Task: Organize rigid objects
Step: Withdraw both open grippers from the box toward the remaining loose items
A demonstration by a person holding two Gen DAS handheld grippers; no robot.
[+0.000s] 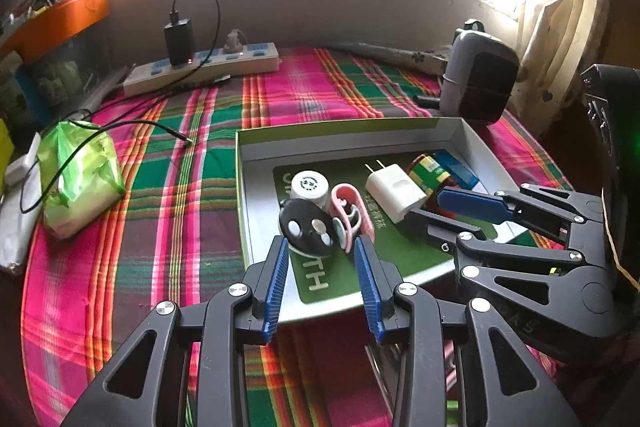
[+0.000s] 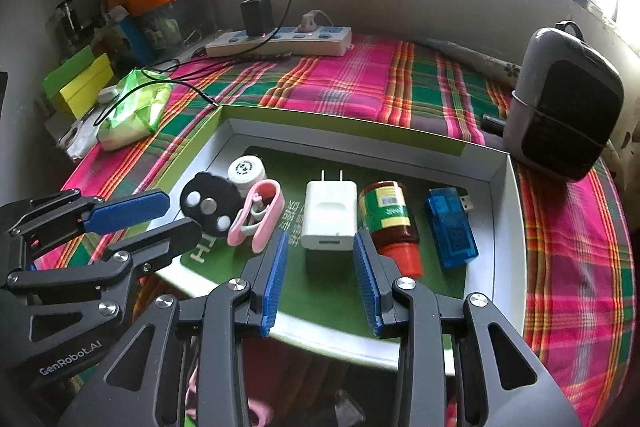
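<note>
Bright windows back a surface draped in pink, green and orange plaid cloth, where a shallow white cardboard box lid with a green liner holds a row: white round-capped bottle, black disc with three pale buttons, pink cable clip, white wall charger, red-capped jar with green label and blue translucent USB stick. Around it lie a white power strip, a green plastic bag and a grey speaker. The left hand-held gripper hangs with jaws apart and empty over the disc and clip, the right hand-held gripper likewise parted above the charger.
</note>
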